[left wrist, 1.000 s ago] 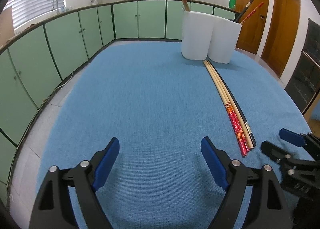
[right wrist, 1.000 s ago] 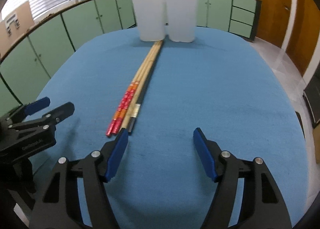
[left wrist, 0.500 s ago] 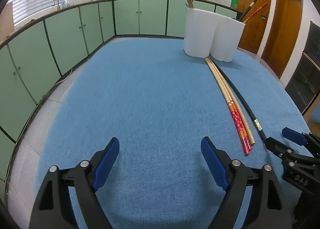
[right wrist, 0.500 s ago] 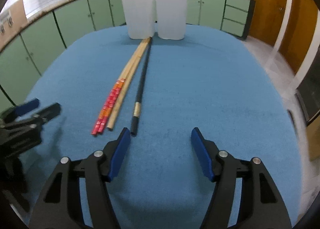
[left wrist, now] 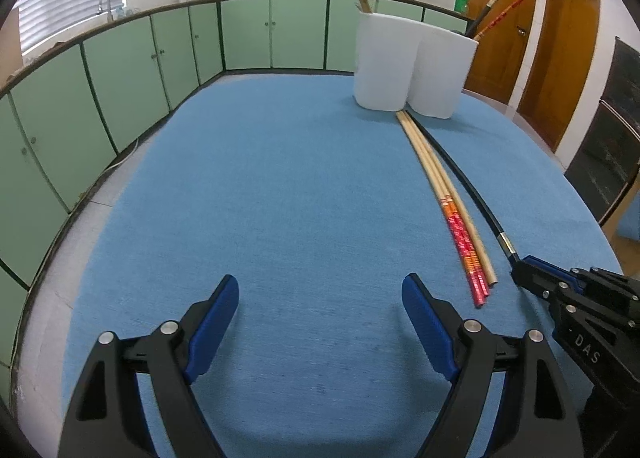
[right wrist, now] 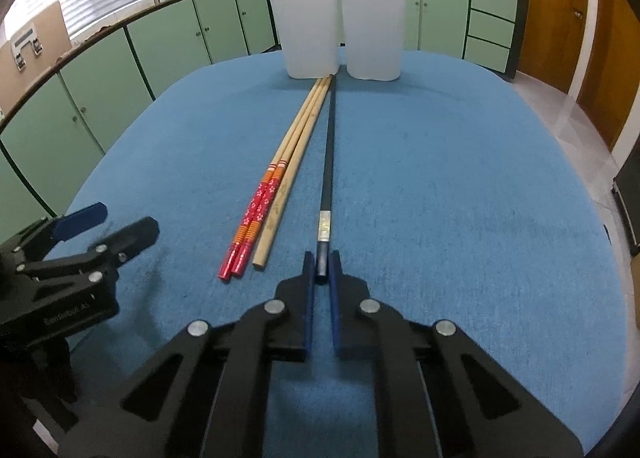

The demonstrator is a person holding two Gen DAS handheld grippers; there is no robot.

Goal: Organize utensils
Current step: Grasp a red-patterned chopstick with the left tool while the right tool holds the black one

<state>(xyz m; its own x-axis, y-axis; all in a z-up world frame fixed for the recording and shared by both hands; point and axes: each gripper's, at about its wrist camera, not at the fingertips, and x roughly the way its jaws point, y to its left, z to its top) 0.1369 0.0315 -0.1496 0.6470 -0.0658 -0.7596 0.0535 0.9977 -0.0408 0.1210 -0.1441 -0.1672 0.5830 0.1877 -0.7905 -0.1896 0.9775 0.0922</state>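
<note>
A black chopstick (right wrist: 329,162) lies on the blue table cloth, pointing at the white twin-cup holder (right wrist: 340,34). My right gripper (right wrist: 321,272) is shut on its near end; it also shows in the left wrist view (left wrist: 524,274). Two red-ended chopsticks (right wrist: 260,214) and a plain wooden one (right wrist: 286,186) lie just left of the black one. My left gripper (left wrist: 320,310) is open and empty over bare cloth, left of the chopsticks (left wrist: 460,218). The holder (left wrist: 412,66) has chopsticks standing in both cups.
The blue cloth (left wrist: 280,178) covers a rounded table. Green cabinets (left wrist: 120,70) run along the left and back. Wooden doors (left wrist: 560,46) stand to the right. The left gripper shows at the left of the right wrist view (right wrist: 80,246).
My right gripper moved forward to the black chopstick and shut on its near end. The black chopstick has shifted away from the other chopsticks. The left gripper stayed open.
</note>
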